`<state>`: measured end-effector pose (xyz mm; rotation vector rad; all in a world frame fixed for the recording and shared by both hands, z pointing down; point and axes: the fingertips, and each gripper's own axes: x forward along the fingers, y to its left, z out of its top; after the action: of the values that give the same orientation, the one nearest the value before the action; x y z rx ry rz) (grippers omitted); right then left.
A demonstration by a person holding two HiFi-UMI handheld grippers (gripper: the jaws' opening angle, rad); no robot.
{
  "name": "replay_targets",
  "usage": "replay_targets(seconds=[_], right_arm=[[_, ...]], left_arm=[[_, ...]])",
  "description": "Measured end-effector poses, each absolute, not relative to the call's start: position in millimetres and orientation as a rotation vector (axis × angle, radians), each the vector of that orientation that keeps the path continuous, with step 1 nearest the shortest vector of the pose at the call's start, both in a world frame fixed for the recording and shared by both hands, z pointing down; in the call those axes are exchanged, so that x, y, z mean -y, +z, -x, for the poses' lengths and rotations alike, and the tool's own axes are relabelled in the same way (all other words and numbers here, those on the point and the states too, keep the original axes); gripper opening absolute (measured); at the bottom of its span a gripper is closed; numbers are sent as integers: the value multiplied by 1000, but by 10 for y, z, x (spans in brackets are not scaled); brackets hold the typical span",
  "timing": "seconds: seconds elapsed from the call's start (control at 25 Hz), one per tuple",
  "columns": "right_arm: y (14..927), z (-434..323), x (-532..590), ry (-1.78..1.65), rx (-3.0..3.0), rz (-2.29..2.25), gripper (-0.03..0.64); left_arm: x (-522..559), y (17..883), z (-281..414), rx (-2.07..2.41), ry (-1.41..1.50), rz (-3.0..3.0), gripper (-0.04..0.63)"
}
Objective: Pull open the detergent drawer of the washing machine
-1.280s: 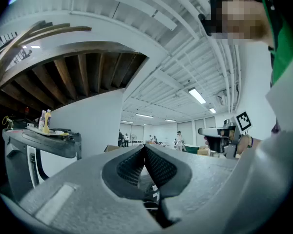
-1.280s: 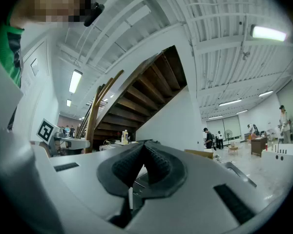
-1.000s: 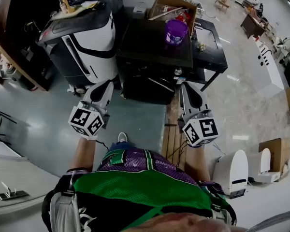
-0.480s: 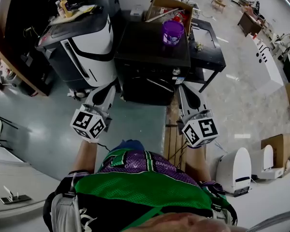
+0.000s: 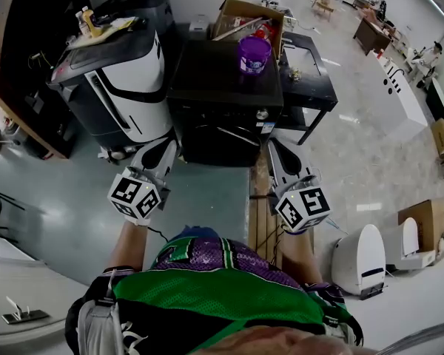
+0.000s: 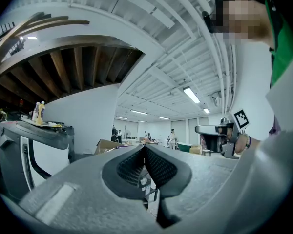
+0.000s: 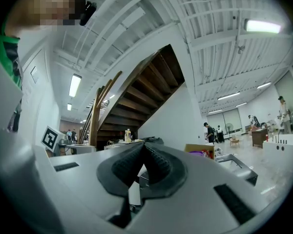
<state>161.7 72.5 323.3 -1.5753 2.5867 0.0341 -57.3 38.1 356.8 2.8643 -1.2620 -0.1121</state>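
A shiny grey floor point(image 5: 59, 191). Brown stairs point(image 7: 146, 89) climb by a white wall point(image 7: 171, 116). Long lights point(image 6: 191, 95) glow on the ceiling point(image 6: 151, 57).

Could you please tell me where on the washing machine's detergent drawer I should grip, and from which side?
Grip the drawer's front edge on the washing machine, in its front's top strip, probably left of the knob, coming level from the front: a drawer slides out toward you. Its handle is too dark to make out. The left gripper, jaws shut, must open first.
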Motion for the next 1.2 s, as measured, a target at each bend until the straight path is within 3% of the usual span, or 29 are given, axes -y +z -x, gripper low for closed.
replay_targets(seconds=[0.84, 1.2], right_arm=[[3103, -2230, -1069, 41, -2430, 1600, 2], [3333, -2041, -689, -67, -2481, 1596, 2]], left_arm=[[-396, 3171, -387, 1028, -52, -3031, 17], [-77, 3454, -119, 1065, -19, -2927, 17]])
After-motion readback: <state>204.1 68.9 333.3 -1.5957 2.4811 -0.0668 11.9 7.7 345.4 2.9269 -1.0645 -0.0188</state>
